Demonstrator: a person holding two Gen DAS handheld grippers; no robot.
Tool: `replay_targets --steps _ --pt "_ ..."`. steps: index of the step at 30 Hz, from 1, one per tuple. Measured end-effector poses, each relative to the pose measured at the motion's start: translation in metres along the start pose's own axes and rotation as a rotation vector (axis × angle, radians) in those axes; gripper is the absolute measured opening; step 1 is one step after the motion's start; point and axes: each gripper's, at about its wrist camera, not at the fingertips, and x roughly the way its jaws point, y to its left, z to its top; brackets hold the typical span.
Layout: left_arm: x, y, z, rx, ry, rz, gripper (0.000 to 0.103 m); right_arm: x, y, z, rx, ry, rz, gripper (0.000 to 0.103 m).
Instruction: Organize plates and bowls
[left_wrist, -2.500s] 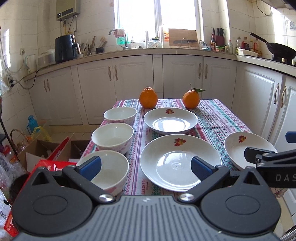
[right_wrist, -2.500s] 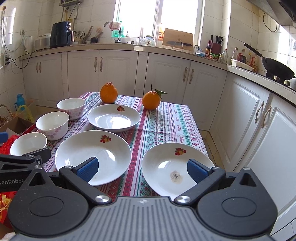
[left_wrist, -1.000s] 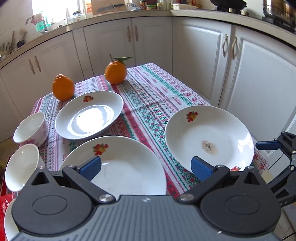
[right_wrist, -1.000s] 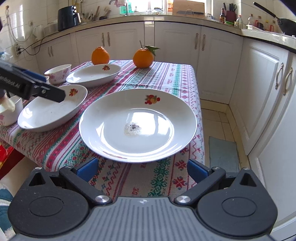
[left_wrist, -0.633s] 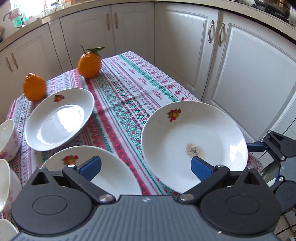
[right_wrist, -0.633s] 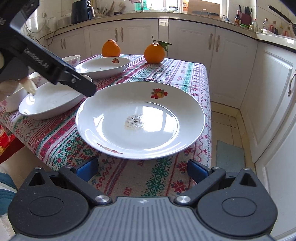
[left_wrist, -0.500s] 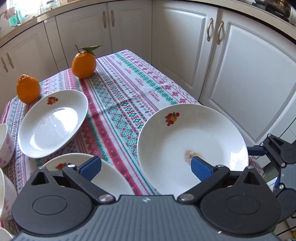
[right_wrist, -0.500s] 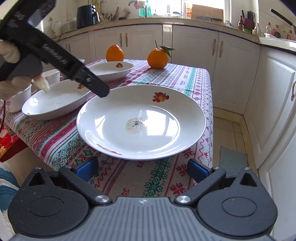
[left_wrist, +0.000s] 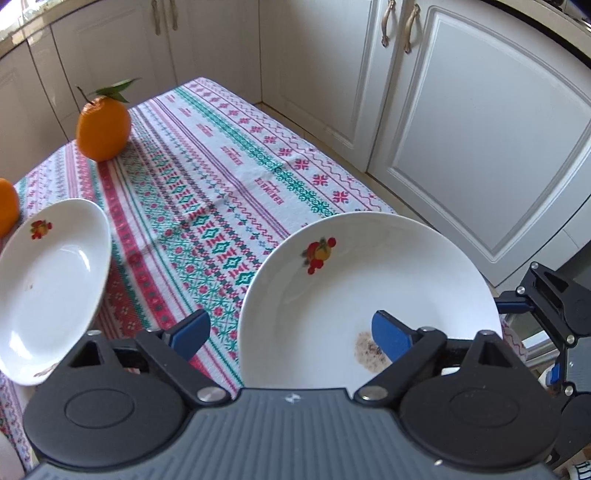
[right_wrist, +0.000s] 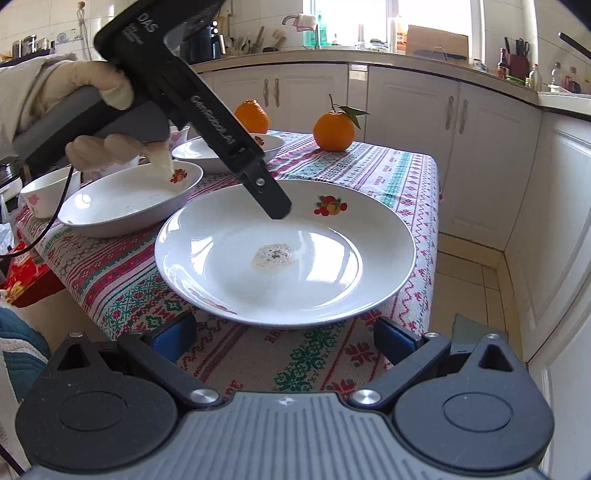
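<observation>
A white plate (left_wrist: 369, 280) with a fruit motif and a brown stain lies at the table's near right corner. My left gripper (left_wrist: 291, 334) hangs over its left side. The jaws are closing: the plate's rim is between them, one blue pad is over the dish, the other is outside, and neither presses on it. In the right wrist view this plate (right_wrist: 332, 266) sits just beyond my right gripper (right_wrist: 284, 338). That gripper is open at the table's edge, below the near rim, with nothing between its fingers. A second plate (right_wrist: 129, 199), a third plate (right_wrist: 273, 146) and a bowl (right_wrist: 44, 192) stand to the left.
Two oranges (right_wrist: 334, 131) (right_wrist: 253, 114) sit at the far end of the patterned tablecloth (left_wrist: 207, 192). A gloved hand (right_wrist: 99, 147) holds the left gripper's handle. White cabinet doors (left_wrist: 461, 129) stand close on the right, with tiled floor (right_wrist: 476, 280) between.
My left gripper has swung right, from over the middle plate to over the stained plate, tilted further down, and its jaws have narrowed. The right gripper has hardly moved.
</observation>
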Motion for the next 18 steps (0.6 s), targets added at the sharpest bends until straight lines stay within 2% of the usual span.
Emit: replay_targets --steps 3,5,10,14,18 --pt "0.008 0.005 0.005 -0.007 0.023 -0.046 0.087 0.000 -0.002 0.002 -0.021 0.006 0.003 0.103" --pt "0.012 0.005 0.009 -0.001 0.035 -0.051 0.078 0.000 -0.004 0.003 -0.031 0.007 0.009 0.102" --pt "0.020 0.006 0.013 0.014 0.059 -0.055 0.063 0.001 -0.008 0.005 -0.040 0.010 0.028 0.097" --pt "0.024 0.011 0.016 0.005 0.072 -0.061 0.057 0.002 -0.009 0.007 -0.054 0.014 0.038 0.097" --pt "0.026 0.013 0.018 0.008 0.083 -0.069 0.056 0.005 -0.009 0.010 -0.067 0.023 0.036 0.097"
